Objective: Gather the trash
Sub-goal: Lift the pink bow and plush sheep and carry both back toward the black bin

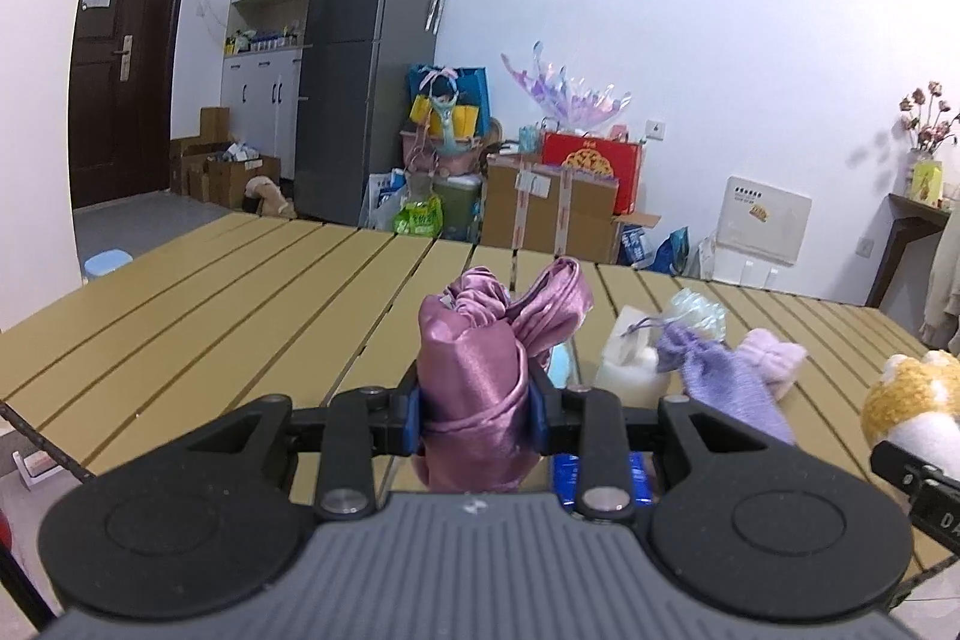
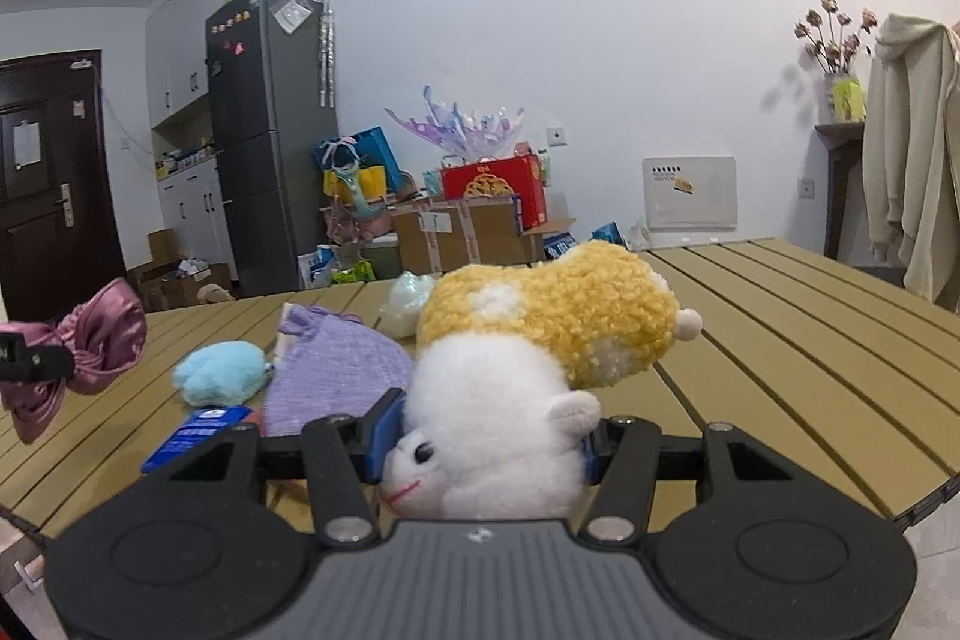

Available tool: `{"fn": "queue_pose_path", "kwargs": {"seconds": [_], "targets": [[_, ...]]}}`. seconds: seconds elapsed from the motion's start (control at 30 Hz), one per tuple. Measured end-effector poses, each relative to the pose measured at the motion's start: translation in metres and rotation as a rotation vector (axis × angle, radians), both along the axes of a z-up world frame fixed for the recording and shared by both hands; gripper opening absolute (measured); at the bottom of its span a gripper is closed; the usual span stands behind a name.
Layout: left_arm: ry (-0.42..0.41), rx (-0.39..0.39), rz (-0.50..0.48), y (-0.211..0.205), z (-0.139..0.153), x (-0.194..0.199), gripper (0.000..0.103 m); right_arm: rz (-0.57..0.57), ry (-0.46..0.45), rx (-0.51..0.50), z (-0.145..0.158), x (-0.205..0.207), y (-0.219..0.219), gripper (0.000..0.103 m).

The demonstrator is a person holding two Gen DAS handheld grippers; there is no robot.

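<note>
Left wrist view: the left gripper (image 1: 474,415) is clamped on a shiny pink satin bow (image 1: 480,370), its blue pads (image 1: 411,418) pressing the smooth, creased fabric from both sides. The bow stands upright between the jaws, long axis vertical, with two gathered loops fanning out at the top and a tail hanging below the fingers, above the table. In the right wrist view the same bow appears at the far left, held up off the tabletop.

The right gripper (image 2: 480,439) is clamped on a plush toy animal with a curly yellow back and a fluffy white belly (image 2: 516,370). The toy lies on its side in the jaws, its long axis running from the white snout with a black bead eye at lower left up and away to the yellow rump at upper right.

Both hold their things over a tan table of long parallel slats (image 1: 210,316). On it lie a knitted lilac drawstring pouch (image 2: 336,370), a fuzzy pale blue plush (image 2: 219,373), a glossy blue flat packet (image 2: 195,433), a crinkly translucent wrapper bundle (image 2: 408,301) and a soft pink fuzzy piece (image 1: 774,355).

Behind the table are a tall grey refrigerator (image 1: 366,70), a dark wooden door (image 1: 129,52), taped cardboard boxes (image 1: 552,205), a red gift box (image 1: 591,166) and white walls.
</note>
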State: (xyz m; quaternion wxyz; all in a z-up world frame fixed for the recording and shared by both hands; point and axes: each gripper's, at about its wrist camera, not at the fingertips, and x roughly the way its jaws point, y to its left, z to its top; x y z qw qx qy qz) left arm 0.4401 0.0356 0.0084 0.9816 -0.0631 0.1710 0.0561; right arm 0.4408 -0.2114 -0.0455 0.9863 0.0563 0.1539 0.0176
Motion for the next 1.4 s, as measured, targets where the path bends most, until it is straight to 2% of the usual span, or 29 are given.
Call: {"fn": "queue_pose_path", "kwargs": {"seconds": [0.33,0.77,1.2,1.4], "targets": [[-0.019,0.016,-0.018,-0.011,0.024,-0.050,0.032,0.042,-0.027,-0.007,0.024,-0.038,-0.001,0.053],[-0.017,0.033,-0.024,-0.009,0.053,-0.126,0.032,0.091,-0.045,-0.042,0.050,-0.114,0.001,0.053],[0.001,0.076,-0.039,-0.018,0.064,-0.196,0.032,0.135,-0.023,-0.089,0.064,-0.197,0.000,0.053],[0.014,0.092,-0.043,-0.022,0.059,-0.223,0.032,0.166,0.012,-0.109,0.062,-0.229,-0.002,0.053]]}}
